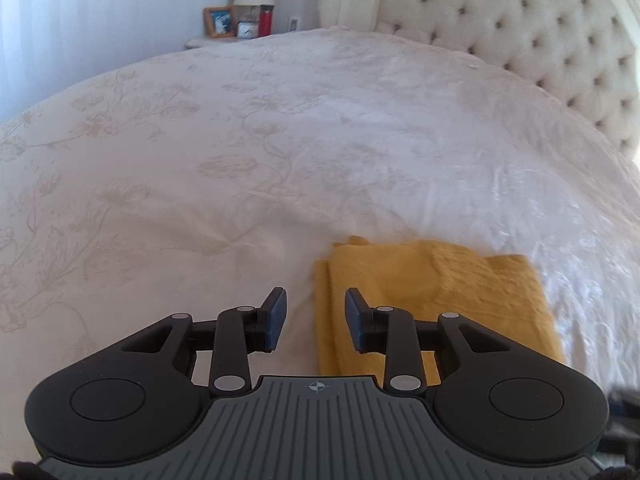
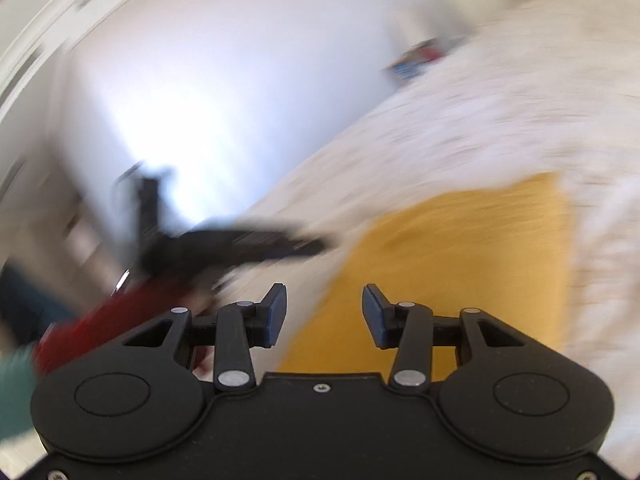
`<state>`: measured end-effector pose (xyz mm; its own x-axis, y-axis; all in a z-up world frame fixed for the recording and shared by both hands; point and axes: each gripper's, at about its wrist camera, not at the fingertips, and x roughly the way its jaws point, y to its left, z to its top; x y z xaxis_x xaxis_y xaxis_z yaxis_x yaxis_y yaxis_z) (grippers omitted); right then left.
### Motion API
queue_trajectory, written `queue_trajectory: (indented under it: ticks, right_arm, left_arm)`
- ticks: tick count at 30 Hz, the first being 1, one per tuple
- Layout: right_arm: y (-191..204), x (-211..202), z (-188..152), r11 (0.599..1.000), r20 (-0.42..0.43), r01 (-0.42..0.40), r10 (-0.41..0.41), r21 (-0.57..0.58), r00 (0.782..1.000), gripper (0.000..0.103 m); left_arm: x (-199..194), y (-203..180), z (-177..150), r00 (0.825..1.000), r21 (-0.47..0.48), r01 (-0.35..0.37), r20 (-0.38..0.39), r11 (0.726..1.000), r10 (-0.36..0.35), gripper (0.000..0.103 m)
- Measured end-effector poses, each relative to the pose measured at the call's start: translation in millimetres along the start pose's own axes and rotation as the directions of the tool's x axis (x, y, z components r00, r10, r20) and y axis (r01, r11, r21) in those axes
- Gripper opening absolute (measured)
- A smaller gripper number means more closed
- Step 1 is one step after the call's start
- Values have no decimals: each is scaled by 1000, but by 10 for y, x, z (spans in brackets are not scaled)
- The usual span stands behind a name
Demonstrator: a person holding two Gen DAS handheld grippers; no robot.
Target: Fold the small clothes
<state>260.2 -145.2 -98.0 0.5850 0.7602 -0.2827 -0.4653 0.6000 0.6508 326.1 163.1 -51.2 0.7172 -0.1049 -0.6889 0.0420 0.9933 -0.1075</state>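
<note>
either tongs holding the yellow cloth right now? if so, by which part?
Nothing is held. Left tongs and right tongs both stand open with empty gaps; the folded yellow cloth lies free on the bed.

The folded mustard-yellow knitted garment [image 1: 432,296] is soft, matt cloth with a ribbed, slightly fuzzy texture. Beneath it, the white floral-patterned bedspread [image 1: 240,140] is woven fabric with a faint satin sheen. The cream button-tufted headboard [image 1: 540,40] looks like padded upholstery. The black left gripper [image 1: 316,320] is matt plastic with shiny round metal pins and rubbery dark-blue pads [image 1: 276,316].
</note>
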Motion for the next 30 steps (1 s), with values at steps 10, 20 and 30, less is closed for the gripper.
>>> queue_trajectory:
  ticks: [10,20,30]
  right_arm:
    - [-458,-84,42,964,-22,88,-85,252,996,53]
    - [-535,-116,-21,933,-61,266,-259,243,964,43]
    - [-525,-136,6,905,-6,380,-386,191,922,65]
  left_arm:
    - [-178,-343,-680,995,101,85,-55,991,-79,33]
    - [-216,-43,-1162,997,-37,76,13,996,-76,48]
    - [-254,-220,-1399,988,45,54,142,998,-59,70]
